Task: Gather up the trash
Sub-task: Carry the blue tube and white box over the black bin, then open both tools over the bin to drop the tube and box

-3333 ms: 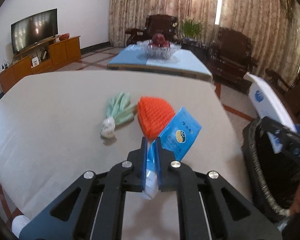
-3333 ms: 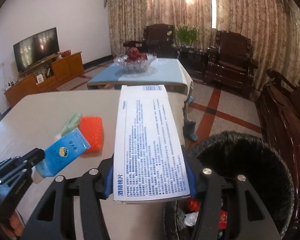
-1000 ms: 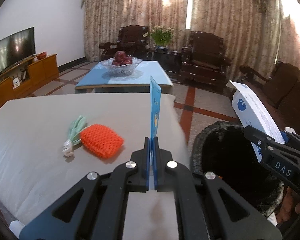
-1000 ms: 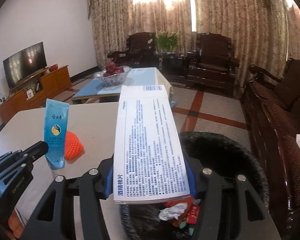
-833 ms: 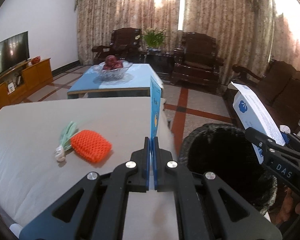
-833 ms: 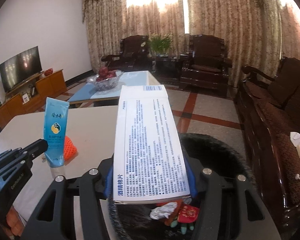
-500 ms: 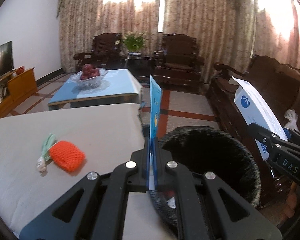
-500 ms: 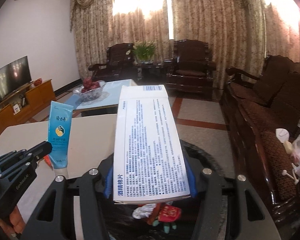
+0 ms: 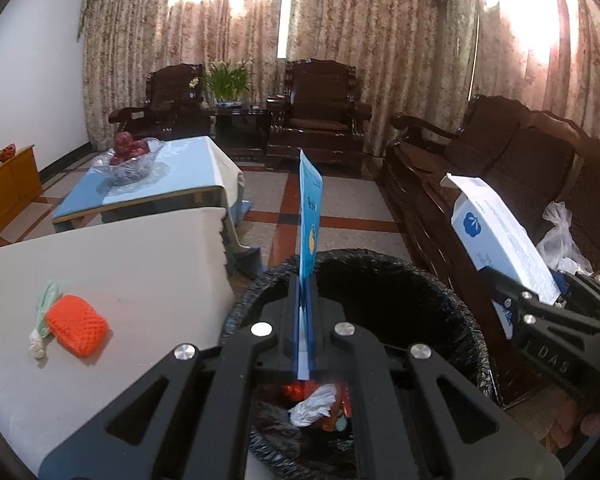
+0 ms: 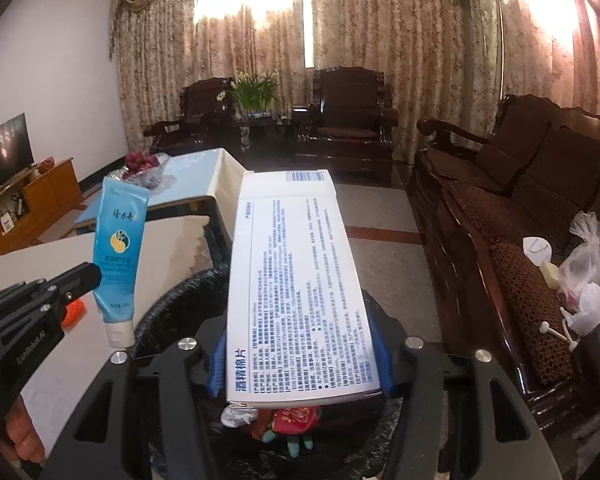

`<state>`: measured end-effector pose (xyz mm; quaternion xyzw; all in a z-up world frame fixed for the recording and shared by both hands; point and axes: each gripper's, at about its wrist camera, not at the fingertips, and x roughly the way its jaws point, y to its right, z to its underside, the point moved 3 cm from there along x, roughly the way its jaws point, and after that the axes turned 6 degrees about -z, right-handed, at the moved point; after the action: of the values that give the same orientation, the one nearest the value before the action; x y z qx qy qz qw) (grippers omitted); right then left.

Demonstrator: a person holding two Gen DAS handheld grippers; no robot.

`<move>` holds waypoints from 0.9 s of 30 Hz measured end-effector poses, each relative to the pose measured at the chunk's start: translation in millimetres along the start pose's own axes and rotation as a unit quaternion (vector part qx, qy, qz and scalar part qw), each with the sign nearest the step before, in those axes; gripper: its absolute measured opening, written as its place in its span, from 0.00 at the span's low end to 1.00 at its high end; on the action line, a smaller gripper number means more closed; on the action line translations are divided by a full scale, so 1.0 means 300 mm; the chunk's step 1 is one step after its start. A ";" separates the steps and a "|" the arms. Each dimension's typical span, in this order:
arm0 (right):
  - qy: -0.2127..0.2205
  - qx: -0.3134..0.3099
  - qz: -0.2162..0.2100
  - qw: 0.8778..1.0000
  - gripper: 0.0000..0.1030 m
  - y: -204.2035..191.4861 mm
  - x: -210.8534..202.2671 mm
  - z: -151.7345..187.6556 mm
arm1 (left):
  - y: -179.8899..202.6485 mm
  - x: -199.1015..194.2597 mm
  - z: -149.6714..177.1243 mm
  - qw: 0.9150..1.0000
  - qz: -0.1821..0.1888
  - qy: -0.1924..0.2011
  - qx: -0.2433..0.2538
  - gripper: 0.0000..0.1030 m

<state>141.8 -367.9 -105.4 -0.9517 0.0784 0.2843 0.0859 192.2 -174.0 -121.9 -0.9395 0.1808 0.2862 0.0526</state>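
My left gripper [image 9: 303,312] is shut on a flat blue tube [image 9: 309,216], seen edge-on and standing upright over the black-lined trash bin [image 9: 380,276]. From the right wrist view the same blue tube [image 10: 118,240] hangs cap down at the bin's left rim, held by the left gripper [image 10: 88,276]. My right gripper [image 10: 300,352] is shut on a long white printed box [image 10: 292,280], which lies above the bin [image 10: 172,304]. The box [image 9: 500,236] and right gripper [image 9: 540,308] show at the right of the left wrist view. Crumpled wrappers [image 9: 312,400] lie inside the bin.
A beige table [image 9: 100,280] at the left carries an orange knitted carrot toy [image 9: 76,326]. Behind it stands a blue-topped coffee table [image 9: 172,180] with a fruit bowl [image 9: 126,156]. A dark wooden sofa [image 9: 500,152] with a plastic bag [image 10: 584,272] runs along the right.
Both grippers have swung right, off the beige table to over the bin, each keeping its item. The carrot toy has slid to the left of the view.
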 end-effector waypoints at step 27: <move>-0.022 -0.003 0.035 0.999 0.94 0.032 0.090 0.093 | -0.191 0.052 0.017 0.998 -0.046 -0.018 -0.038 0.85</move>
<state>147.4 -374.2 -144.3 -0.9421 0.1093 0.3079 0.0748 222.9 -124.5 -135.1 -0.9429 0.1253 0.3067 0.0336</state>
